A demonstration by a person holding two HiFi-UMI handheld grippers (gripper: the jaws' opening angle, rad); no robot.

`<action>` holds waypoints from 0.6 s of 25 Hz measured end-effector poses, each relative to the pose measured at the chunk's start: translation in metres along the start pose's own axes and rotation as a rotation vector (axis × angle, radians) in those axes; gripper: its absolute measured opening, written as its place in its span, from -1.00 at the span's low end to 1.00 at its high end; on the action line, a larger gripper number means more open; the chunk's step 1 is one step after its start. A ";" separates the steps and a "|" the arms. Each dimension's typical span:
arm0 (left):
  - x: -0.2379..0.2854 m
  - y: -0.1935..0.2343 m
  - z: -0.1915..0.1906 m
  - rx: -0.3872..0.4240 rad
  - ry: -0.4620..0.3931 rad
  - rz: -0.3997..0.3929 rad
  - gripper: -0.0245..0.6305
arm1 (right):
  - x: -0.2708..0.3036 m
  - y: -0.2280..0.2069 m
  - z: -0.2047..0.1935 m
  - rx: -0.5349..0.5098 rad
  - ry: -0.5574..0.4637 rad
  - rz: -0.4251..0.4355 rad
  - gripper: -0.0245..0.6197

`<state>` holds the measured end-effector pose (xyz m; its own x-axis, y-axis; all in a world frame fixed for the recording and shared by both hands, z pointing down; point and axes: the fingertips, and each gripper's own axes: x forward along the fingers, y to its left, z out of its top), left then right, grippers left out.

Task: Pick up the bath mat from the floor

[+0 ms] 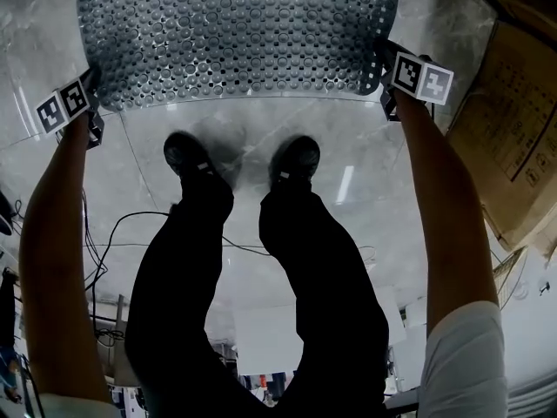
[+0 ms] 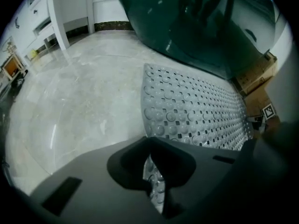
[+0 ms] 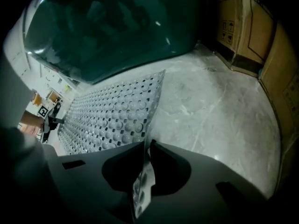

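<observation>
The floor (image 1: 365,146) is pale grey polished marble with faint veins and a soft shine, and it fills most of the head view. One bath mat (image 1: 235,33) lies on it at 12 o'clock, a greyish translucent sheet covered in rows of round bumps and small holes; its near edge faces the person's two dark shoes, left (image 1: 187,155) and right (image 1: 296,159), which stand close by at the centre. Two claws are down at the mat's near corners. The left claw (image 1: 91,94), at 10 o'clock, is clamped tight on the mat's near left corner, a thin strip of bumpy mat (image 2: 196,111) showing pinched between its jaws in the left gripper view. The right claw (image 1: 387,81), at 2 o'clock, is likewise clamped on the near right corner, with the mat's edge (image 3: 112,115) standing up between its jaws. Each claw bears one marker cube, left (image 1: 63,103) and right (image 1: 420,77). Cardboard boxes (image 1: 505,146), at least two, stand at 3 o'clock against the room's edge. Thin dark cables (image 1: 113,233) trail over the floor at 8 o'clock. White furniture (image 2: 56,13) stands at 11 o'clock in the left gripper view.
</observation>
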<state>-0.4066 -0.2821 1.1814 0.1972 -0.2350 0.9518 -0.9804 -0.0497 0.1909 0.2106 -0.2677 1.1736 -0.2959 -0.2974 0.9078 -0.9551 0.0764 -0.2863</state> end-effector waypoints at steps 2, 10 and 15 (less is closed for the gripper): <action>-0.008 -0.005 0.004 0.009 0.005 -0.013 -0.85 | -0.010 0.009 0.006 -0.026 -0.022 -0.005 -0.79; -0.077 -0.054 0.020 -0.137 -0.033 -0.147 -0.85 | -0.072 0.058 0.030 0.002 -0.120 -0.015 -0.80; -0.146 -0.105 0.035 -0.158 -0.085 -0.243 -0.86 | -0.128 0.106 0.051 -0.007 -0.157 0.029 -0.80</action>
<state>-0.3325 -0.2761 1.0140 0.4189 -0.3157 0.8514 -0.8914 0.0356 0.4518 0.1478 -0.2703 1.0115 -0.3177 -0.4397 0.8401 -0.9465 0.0939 -0.3088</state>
